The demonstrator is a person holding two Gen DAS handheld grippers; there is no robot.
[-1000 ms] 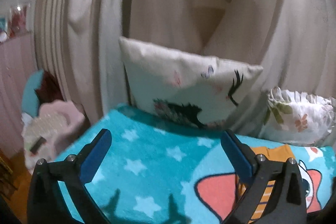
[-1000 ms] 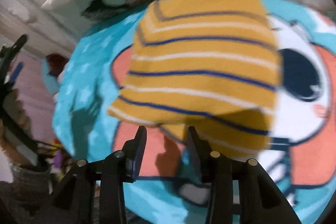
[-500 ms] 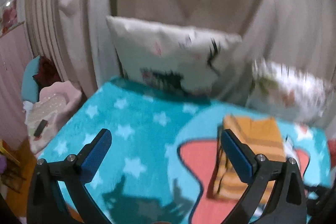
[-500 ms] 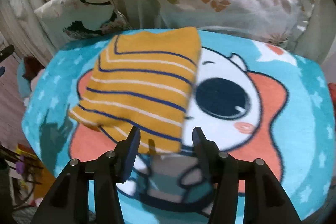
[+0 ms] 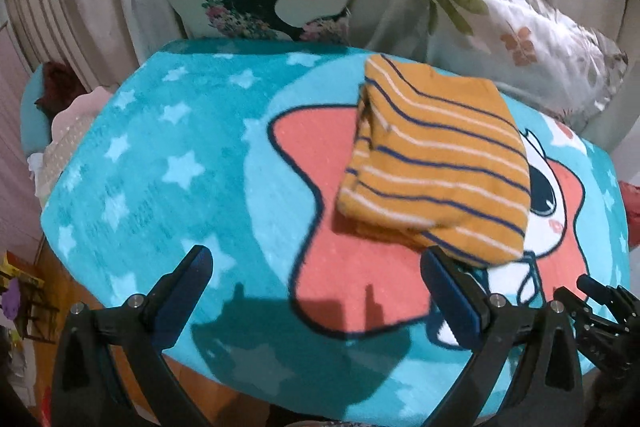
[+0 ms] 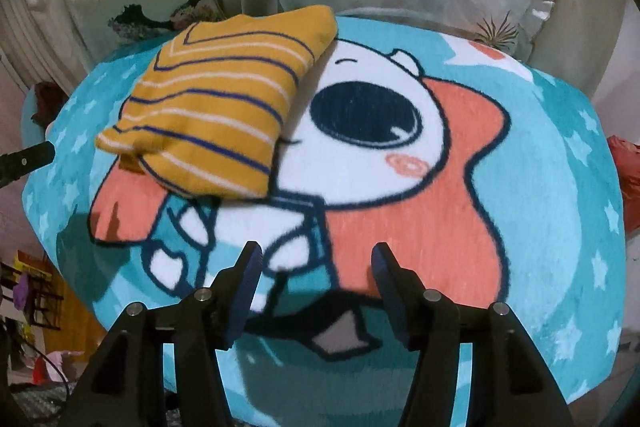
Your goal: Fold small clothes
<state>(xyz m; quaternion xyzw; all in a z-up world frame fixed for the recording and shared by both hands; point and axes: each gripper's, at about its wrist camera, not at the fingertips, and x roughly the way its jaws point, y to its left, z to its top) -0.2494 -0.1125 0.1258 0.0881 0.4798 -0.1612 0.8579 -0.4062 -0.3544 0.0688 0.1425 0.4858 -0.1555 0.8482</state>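
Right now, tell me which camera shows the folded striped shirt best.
The right wrist view: the striped shirt lies whole and unobstructed on the blanket. The left wrist view also shows it, but slightly blurred, with its near edge behind a finger of the left gripper.

Left gripper (image 5: 316, 275) gapes wide, empty; right gripper (image 6: 316, 267) is parted, also empty.

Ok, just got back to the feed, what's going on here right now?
A person is folding small clothes on a bed with two handheld grippers. The orange garment with navy and white stripes lies folded on the turquoise cartoon fleece blanket, in front of two pillows. Neither gripper holds it: the left gripper and the right gripper both hover open and empty at the blanket's near edge, so the fold looks finished.
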